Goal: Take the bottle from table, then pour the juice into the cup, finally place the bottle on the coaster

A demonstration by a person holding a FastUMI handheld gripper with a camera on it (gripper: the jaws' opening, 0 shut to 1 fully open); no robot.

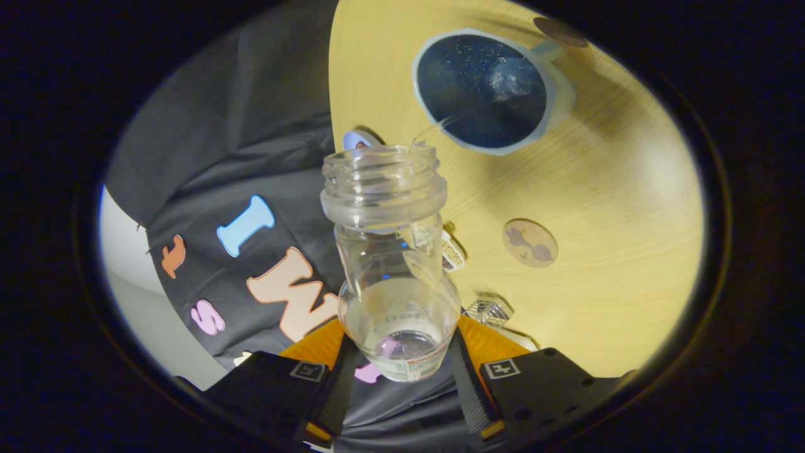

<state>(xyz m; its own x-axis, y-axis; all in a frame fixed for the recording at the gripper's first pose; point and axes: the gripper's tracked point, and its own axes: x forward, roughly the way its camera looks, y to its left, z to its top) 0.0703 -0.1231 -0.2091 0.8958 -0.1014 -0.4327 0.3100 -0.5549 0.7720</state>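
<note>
I am seeing the hand-held gripper point(402, 371) pinching the clear uncapped bottle point(393, 264) at centre frame, tilted, mouth toward the dark cup point(494, 91) upper right on the wooden surface point(629, 207); round coaster point(530, 243) lying right of the bottle.

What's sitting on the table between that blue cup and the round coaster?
Nothing: in the gripper view, bare wooden table runs between the cup and the coaster. The tongs grip the bottle.
</note>
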